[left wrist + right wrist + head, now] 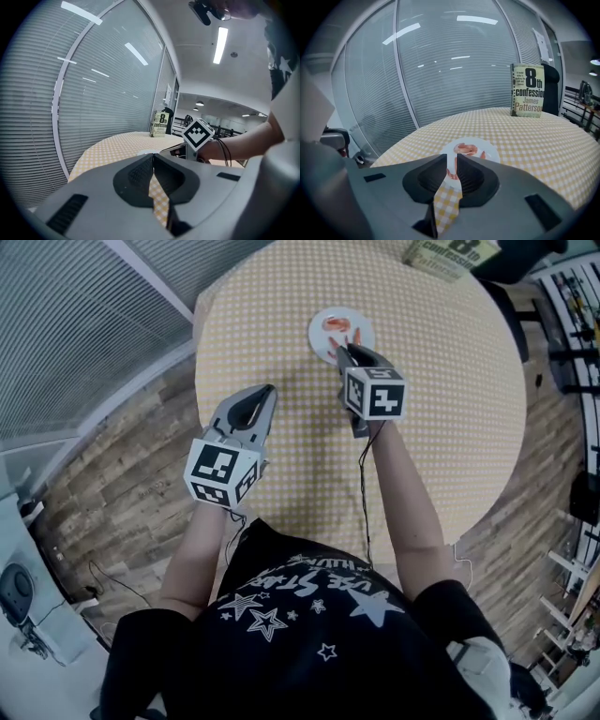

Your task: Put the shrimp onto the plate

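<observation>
A white plate (322,343) lies on the round table with the yellow checked cloth (281,296). One pink shrimp (335,324) rests on the plate's far side (466,149). My right gripper (342,351) hangs over the plate's near rim. Its jaws (451,160) stand a narrow gap apart with a second shrimp (451,172) upright between them, apparently held. A third reddish piece (483,154) lies on the plate just right of the jaws. My left gripper (269,392) hovers over bare cloth to the plate's left, shut and empty (153,159).
A paperback book (450,254) stands at the table's far edge (528,90). Glass walls with blinds (440,70) run behind the table. Wood floor (122,474) surrounds it. The right gripper's marker cube (199,133) shows in the left gripper view.
</observation>
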Demonstrator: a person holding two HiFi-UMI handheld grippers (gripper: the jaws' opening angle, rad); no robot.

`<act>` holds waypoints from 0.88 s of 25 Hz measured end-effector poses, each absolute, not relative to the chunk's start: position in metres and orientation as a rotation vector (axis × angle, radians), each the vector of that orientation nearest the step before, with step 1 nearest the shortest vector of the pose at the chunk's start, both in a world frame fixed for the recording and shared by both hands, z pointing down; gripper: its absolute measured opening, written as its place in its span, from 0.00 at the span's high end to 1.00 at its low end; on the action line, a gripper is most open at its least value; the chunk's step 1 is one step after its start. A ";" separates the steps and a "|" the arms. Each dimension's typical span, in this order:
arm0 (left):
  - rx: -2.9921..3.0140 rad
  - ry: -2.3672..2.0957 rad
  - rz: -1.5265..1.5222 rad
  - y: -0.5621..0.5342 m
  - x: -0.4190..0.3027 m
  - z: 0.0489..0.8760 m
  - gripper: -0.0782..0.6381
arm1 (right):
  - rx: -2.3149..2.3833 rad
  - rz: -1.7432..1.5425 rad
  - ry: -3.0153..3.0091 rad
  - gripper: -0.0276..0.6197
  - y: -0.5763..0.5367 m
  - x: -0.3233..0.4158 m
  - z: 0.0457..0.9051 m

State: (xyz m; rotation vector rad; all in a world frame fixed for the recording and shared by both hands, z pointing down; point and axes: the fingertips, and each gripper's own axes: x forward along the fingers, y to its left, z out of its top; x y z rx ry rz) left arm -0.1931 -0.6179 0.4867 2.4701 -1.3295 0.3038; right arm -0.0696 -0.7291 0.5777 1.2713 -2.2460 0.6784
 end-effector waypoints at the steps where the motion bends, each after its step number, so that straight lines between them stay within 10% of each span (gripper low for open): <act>1: 2.478 -1.332 0.297 -0.615 -0.194 0.482 0.88 | 1.279 0.678 -2.252 0.87 -0.724 -0.069 0.572; 22: 2.607 -1.165 0.208 -0.527 -0.185 0.453 0.88 | 1.460 0.627 -2.427 0.87 -0.568 -0.065 0.469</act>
